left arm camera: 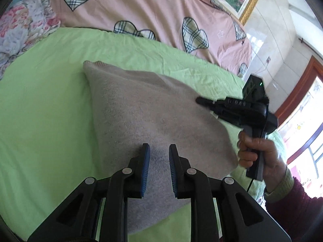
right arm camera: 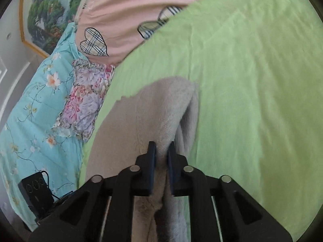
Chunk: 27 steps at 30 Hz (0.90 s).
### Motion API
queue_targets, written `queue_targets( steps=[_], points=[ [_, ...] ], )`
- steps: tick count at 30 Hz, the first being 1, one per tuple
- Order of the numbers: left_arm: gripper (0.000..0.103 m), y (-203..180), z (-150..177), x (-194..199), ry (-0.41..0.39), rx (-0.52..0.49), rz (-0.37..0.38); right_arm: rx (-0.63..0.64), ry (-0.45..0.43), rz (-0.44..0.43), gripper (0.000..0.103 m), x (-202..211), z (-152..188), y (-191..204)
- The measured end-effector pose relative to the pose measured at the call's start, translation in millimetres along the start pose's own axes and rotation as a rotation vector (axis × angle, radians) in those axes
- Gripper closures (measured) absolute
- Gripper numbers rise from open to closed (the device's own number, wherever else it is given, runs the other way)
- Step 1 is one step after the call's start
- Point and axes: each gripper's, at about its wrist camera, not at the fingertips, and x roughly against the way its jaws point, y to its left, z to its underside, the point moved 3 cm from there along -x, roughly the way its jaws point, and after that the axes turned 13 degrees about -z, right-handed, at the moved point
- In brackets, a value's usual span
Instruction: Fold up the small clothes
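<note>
Bedroom setup: a bed with a lime green sheet [left arm camera: 50,111] and a framed landscape painting [right arm camera: 46,18] on the wall behind. The left gripper [left arm camera: 159,149] has its jaws a little apart, nothing pinched, hovering over a grey knit garment [left arm camera: 141,104] that lies spread on the sheet. The right gripper [right arm camera: 161,147] has its jaws clamped on a bunched fold of that same garment, cloth running between the pads. In the left view the right gripper sits at about 3 o'clock, held by a hand [left arm camera: 256,153] in a dark red sleeve. Round 12 o'clock there's a pink quilt with plaid hearts [left arm camera: 151,10], at 10 o'clock a floral pillow [left arm camera: 22,26]. A turquoise flowered blanket [right arm camera: 36,117] lies at 9 o'clock in the right view.
</note>
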Motion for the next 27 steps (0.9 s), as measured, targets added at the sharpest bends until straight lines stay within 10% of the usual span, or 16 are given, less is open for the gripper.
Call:
queue_targets(
  steps=[6,15,27],
  points=[
    [0.092,-2,19,-35,0.094,-0.043,-0.079,0.031,0.048,0.116,0.093,-25,6,-20],
    [0.081,-7,26,-7,0.044,-0.093,-0.097,0.115,-0.037,0.053,0.085,32,26,31],
    [0.089,27,51,-12,0.079,-0.011,-0.039,0.199,0.12,0.162,0.087,10,105,23]
  ],
)
